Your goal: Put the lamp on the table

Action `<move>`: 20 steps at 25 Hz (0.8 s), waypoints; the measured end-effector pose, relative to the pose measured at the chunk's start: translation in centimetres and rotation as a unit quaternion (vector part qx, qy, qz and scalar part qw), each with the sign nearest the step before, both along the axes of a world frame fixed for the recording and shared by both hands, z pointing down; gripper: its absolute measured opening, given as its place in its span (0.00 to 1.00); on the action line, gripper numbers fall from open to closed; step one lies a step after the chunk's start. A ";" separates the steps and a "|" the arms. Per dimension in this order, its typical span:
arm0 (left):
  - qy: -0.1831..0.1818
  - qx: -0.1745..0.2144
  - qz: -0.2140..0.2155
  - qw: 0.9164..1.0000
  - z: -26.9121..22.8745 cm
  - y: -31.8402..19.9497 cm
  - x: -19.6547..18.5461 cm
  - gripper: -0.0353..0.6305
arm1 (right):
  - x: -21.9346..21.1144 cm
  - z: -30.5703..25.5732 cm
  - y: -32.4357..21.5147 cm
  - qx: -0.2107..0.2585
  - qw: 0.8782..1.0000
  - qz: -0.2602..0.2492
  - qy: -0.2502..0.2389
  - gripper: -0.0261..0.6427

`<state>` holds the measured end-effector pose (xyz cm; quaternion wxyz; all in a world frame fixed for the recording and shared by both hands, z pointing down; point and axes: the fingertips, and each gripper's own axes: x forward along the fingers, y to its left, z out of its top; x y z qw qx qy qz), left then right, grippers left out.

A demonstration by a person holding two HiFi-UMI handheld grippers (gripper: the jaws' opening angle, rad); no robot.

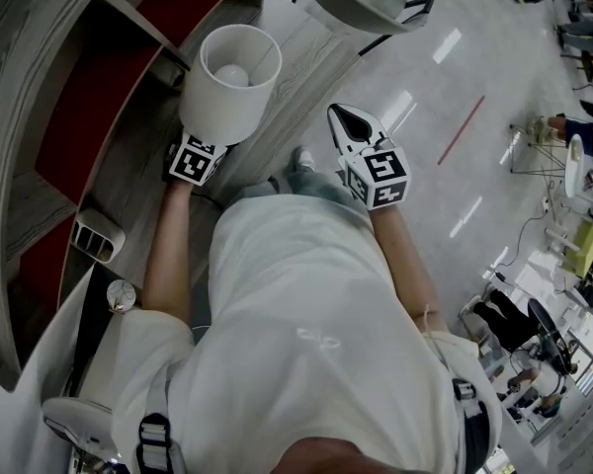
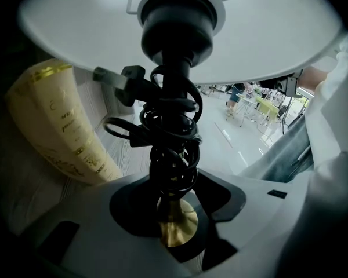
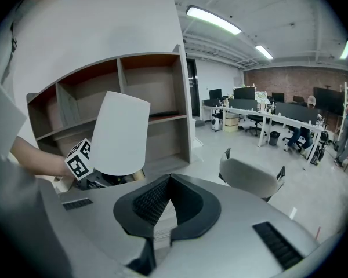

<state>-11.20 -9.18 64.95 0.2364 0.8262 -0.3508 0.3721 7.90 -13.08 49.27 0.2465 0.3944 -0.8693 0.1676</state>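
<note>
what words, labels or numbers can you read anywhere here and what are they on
No text here can be read in full.
Gold print on the cream paper roll, left of the lamp in the left gripper view: too blurred to read.
Marker cubes: black-and-white square patterns only, no words.
No other labels, brands or numbers show.
</note>
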 end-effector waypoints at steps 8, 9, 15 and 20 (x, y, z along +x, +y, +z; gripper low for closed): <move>-0.007 0.000 -0.021 1.000 -0.3 1.0 -1.7 0.35 | -1.4 0.2 -0.1 -0.001 1.000 -0.021 -0.003 0.08; -0.006 -0.001 -0.023 1.000 -0.3 1.3 -1.8 0.35 | -1.5 0.2 -0.1 -0.001 1.000 -0.024 -0.003 0.08; -0.024 -0.003 -0.040 0.999 -0.3 2.4 -3.3 0.35 | -2.5 0.3 -0.1 -0.002 0.999 -0.042 -0.005 0.08; -0.046 -0.004 -0.066 0.997 -0.4 3.3 -5.1 0.35 | -3.7 0.3 -0.1 -0.004 0.998 -0.061 -0.008 0.08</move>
